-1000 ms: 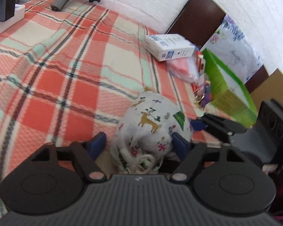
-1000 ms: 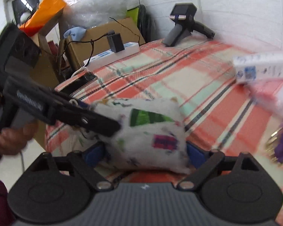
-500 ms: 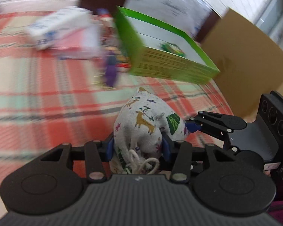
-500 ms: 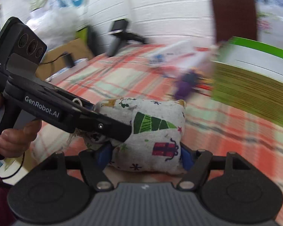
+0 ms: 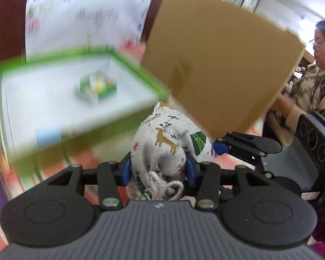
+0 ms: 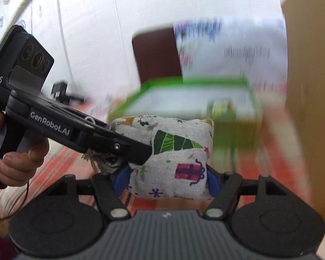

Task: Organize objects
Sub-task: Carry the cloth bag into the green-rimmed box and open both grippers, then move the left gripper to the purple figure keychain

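A: Entry, left to right. Left claw (image 5: 158, 170) is clamped on the gathered, drawstring end of the small grey cloth pouch printed with reindeer and fir trees (image 5: 169, 143); blue pads press into the fabric on both sides.

B: A second ago those pads stood apart either side of the pouch, which lay on the red-and-green plaid surface (image 6: 60, 158). Now they pinch it. Confirmed?

A: Confirmed. The pouch also looks raised off the cloth, though blur makes the gap hard to judge. Background has swung: the white carton and plaid expanse are gone from the left view, and the shallow green-rimmed open box (image 5: 75, 91) now fills it, just beyond the pouch.

B: Right side?

A: Right claw (image 6: 166, 182) grips the pouch's square bottom end, pads tight against both edges. The brown cardboard panel (image 5: 216, 65) stands right of the box. A seated person in glasses (image 5: 314, 82) is at far right, not involved.

B: Meaning?

A: Judgement: the grasp is done and the two-handed carry toward the green box is under way. One small green item (image 5: 97, 86) already sits inside. Release over the box is not yet done.
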The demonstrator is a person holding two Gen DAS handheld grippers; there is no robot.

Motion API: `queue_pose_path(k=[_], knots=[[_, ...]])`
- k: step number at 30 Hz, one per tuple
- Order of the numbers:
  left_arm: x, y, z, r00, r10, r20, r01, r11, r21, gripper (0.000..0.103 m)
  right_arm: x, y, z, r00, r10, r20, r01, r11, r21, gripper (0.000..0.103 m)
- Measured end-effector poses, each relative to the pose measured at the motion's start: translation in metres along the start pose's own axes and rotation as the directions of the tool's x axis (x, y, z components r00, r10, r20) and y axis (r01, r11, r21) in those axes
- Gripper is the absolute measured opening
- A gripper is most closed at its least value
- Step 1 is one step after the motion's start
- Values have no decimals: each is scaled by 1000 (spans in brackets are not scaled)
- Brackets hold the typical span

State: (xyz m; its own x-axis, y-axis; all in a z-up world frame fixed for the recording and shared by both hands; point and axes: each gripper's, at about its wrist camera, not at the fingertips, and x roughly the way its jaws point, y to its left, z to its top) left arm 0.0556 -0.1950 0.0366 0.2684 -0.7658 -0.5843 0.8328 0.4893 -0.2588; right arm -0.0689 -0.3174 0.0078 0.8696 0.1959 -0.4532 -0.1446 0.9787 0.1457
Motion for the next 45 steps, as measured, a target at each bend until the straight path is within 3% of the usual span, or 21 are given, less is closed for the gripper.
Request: queue_pose_path(k=[5,9,11,12,13,15,20,28,33,39,45], knots=[[10,10,54,991,110,72,-115,991,70,50,34,-19,52,993,-46,107,51,998,-48,69],[46,29,75,980,192,43,-194,979,57,53,74,-51,70,993,-77,93,79,997,-15,69],[64,34,77,961,276,17,-277,959,64,59,96,-59,69,991,-116,70,118,993,-22,77],[73,36,75,942,335,-1,-334,940,70,60,104,-62,66,988,-147,56,149,988,-35,86],[80,38,74,926,376,-16,-374,924,76,61,110,-63,63,982,-180,51,182,982,-43,88],[79,38,67,912,409,-17,-408,911,63,61,111,-62,58,981,-188,41,190,981,-40,88],[51,32,60,890,456,20,-457,889,36,61,85,-36,47,976,-182,119,188,981,-46,88],[5,10,34,843,534,58,-536,844,17,64,45,5,40,982,-120,149,116,993,31,87],[-15,10,7,799,601,27,-602,798,21,64,34,32,26,993,-70,91,69,998,11,85],[-37,25,-30,770,637,-35,-638,769,-31,66,47,57,10,999,-7,-35,8,1000,28,81],[-56,56,-58,734,672,-99,-679,726,-105,66,62,84,7,995,37,-88,-40,999,-26,81]])
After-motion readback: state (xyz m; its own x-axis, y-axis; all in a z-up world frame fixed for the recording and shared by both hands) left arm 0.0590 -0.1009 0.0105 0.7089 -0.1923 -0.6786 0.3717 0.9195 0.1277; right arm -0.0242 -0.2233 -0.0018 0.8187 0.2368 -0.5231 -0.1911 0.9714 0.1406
